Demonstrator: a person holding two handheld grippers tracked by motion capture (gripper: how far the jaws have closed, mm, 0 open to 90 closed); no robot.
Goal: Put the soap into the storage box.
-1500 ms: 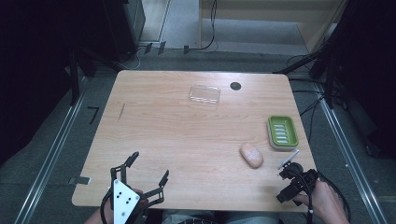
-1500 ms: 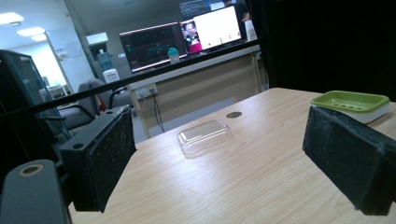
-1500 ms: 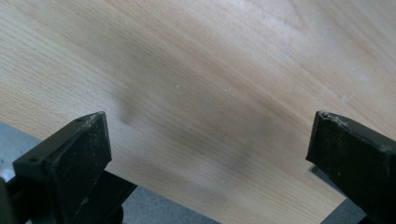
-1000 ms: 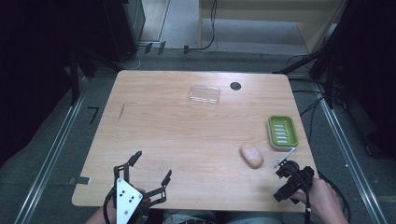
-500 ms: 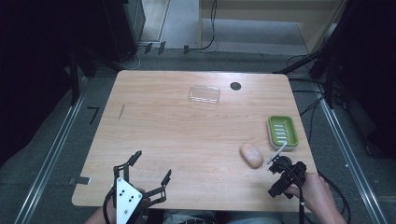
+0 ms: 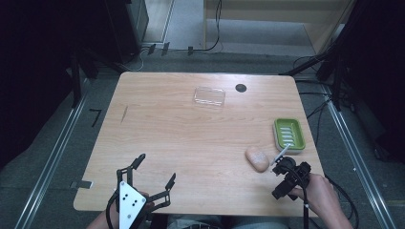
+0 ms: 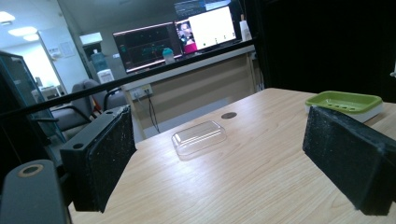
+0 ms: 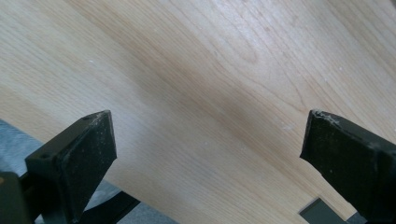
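Overhead first, high view: table [image 6: 191, 143], pale wood, rounded corners. Soap [image 6: 257, 159], peach-pink oval bar, lies flat on the bare wood at about 4 o'clock from the table's middle, just beside the near corner of the dish. Dish [image 6: 289, 135], green slotted tray on a white base, at 3 o'clock near the right edge, nothing in it. Lid [image 6: 209, 96], clear, rectangular, at 12 o'clock; dark round hole [image 6: 240, 88] just right of it. Right gripper [image 6: 286, 171], near the right front edge, just beside the soap at the soap's 4 o'clock, apart from it; jaws gripping nothing. Left gripper [image 6: 150, 176], at 7 o'clock by the front edge, jaws spread wide, well apart from every item. Left gripper view: left gripper [image 7: 224, 168], black pads parted, nothing between them; lid [image 7: 199, 137] ahead at 12 o'clock, dish [image 7: 344, 101] at 2 o'clock, both untouched. Right gripper view: right gripper [image 8: 205, 154], jaws wide apart over bare wood grain, holding nothing. Progress, by judgement: work barely begun; the soap looks to be the object sought, nothing yet grasped; pickup, placing in the dish, and possibly covering with the lid all remain.
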